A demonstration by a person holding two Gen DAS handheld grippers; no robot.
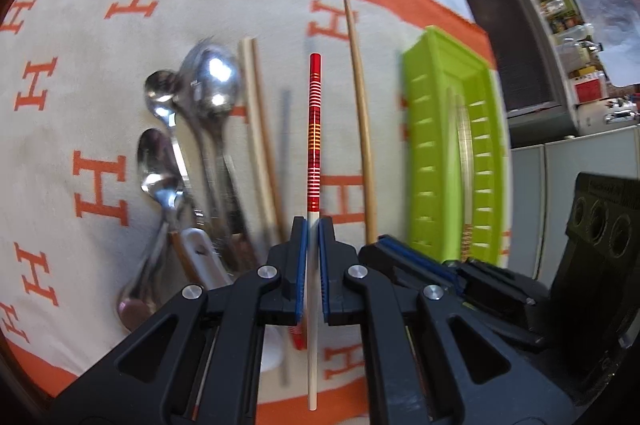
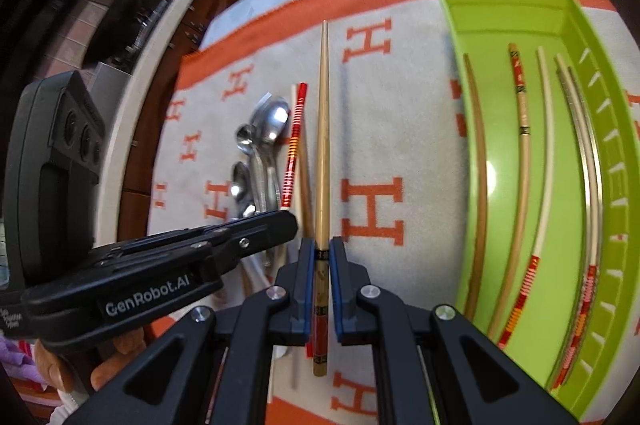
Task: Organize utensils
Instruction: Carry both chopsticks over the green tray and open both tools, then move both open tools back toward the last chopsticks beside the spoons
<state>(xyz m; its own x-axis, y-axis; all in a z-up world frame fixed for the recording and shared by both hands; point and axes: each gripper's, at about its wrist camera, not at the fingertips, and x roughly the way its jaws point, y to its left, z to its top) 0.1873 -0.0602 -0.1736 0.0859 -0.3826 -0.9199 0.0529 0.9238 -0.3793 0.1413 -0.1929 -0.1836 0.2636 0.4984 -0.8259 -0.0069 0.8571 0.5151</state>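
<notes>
In your left wrist view, your left gripper (image 1: pixel 313 225) is clamped on the red chopstick (image 1: pixel 314 129), its blue pads (image 1: pixel 303 245) pressing the white lower part of the stick while the red striped end points away from you. The stick sits sharp against a blurred cloth (image 1: pixel 100 73), white with orange H letters and an orange border. Left of it lie the spoons (image 1: pixel 200 105) in a loose pile, bowls away from you, with a pale chopstick pair (image 1: pixel 258 129) just beside them. To the right a tan chopstick (image 1: pixel 362 121) lies lengthwise, and beyond it stands the green tray (image 1: pixel 424 145) with slotted walls. Your right gripper (image 1: pixel 420 257) shows at the lower right, near the tan stick's close end; from here you cannot tell how its jaws stand. In your right wrist view, your right gripper (image 2: pixel 322 253) is closed on the tan chopstick (image 2: pixel 323 129), gripping it at a dark band near its decorated thick end, the thin tip pointing away. Your left gripper (image 2: pixel 280 221) comes in from the left, with the red chopstick (image 2: pixel 294 145) sticking out past its tip, near the spoons (image 2: pixel 264 141). The green tray (image 2: pixel 452 9) lies to the right on the cloth (image 2: pixel 400 97), well apart from the held stick, and it holds several chopsticks (image 2: pixel 524 161) laid lengthwise, some plain, some with red banded ends. Fingers (image 2: pixel 116 357) show under the left gripper's body.
</notes>
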